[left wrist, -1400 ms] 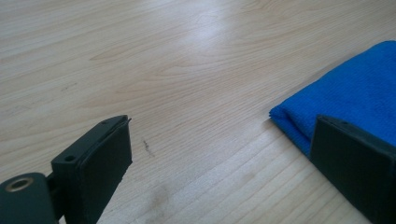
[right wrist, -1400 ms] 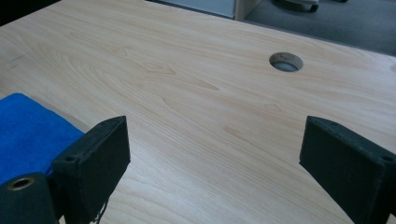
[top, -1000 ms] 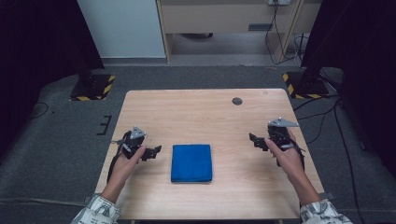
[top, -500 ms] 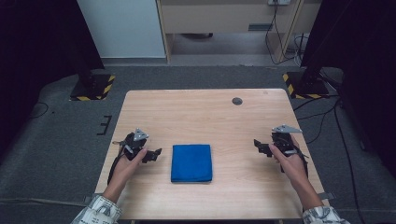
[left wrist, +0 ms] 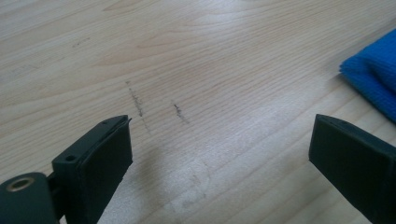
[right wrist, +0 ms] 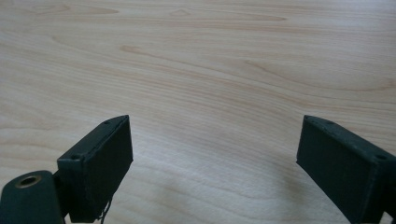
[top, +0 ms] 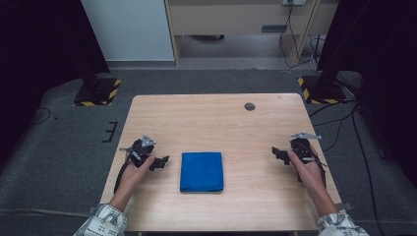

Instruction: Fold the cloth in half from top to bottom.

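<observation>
Lying folded at six o'clock on the table (top: 216, 118), the blue cloth (top: 201, 171) looks light, soft and floppy; a corner or edge seems the best pinch. Left gripper (top: 161, 161) and right gripper (top: 279, 153) flank it, jaws apart, empty. Nothing blocks the way; a small dark disc (top: 250, 106) sits at one o'clock.

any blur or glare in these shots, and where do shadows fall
High view: even light on the table, dark surroundings, no glare. Left gripper view: sharp wood grain, soft shadow between the jaws, blue cloth slightly soft. Right gripper view: faint shadows by the jaws, far wood blurred.
</observation>
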`<action>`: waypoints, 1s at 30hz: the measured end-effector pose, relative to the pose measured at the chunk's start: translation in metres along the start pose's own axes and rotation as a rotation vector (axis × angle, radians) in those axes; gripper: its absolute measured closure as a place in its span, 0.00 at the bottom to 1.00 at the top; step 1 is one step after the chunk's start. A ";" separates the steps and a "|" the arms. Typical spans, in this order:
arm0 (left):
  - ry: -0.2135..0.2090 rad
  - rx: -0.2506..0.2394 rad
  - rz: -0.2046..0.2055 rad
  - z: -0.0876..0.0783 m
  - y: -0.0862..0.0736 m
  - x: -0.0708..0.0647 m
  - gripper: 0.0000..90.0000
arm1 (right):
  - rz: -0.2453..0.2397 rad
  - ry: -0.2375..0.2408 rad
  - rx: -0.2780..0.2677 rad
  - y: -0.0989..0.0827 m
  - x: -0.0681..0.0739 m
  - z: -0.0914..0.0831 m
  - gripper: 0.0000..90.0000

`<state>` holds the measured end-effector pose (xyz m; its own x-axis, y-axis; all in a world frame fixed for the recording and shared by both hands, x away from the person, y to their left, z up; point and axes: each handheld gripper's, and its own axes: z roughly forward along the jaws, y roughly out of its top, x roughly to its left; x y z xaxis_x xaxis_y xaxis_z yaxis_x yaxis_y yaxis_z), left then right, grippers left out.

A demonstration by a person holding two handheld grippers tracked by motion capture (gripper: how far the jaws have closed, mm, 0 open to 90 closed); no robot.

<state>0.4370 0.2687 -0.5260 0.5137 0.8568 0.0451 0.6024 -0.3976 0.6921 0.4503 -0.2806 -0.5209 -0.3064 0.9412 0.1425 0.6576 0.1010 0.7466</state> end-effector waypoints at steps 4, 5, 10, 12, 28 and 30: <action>0.006 0.006 -0.005 0.003 -0.001 0.002 0.06 | 0.018 -0.025 0.007 -0.001 -0.005 0.005 0.12; 0.006 0.008 -0.005 0.003 -0.001 0.002 0.06 | 0.021 -0.026 0.012 -0.001 -0.006 0.005 0.12; 0.002 0.020 -0.007 0.006 -0.002 0.002 0.06 | 0.013 -0.042 0.029 -0.003 -0.006 0.010 0.12; -0.003 0.018 -0.013 0.007 -0.002 0.002 0.05 | 0.015 -0.044 0.035 -0.004 -0.005 0.012 0.12; -0.027 -0.010 -0.030 0.010 -0.006 0.000 0.01 | -0.091 -0.118 0.050 -0.013 0.012 0.016 0.08; -0.027 -0.009 -0.030 0.010 -0.006 0.000 0.01 | -0.093 -0.112 0.051 -0.017 0.013 0.012 0.08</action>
<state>0.4394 0.2679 -0.5376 0.5120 0.8590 0.0046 0.6124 -0.3687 0.6994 0.4437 -0.2658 -0.5395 -0.2903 0.9569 -0.0011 0.6649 0.2026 0.7189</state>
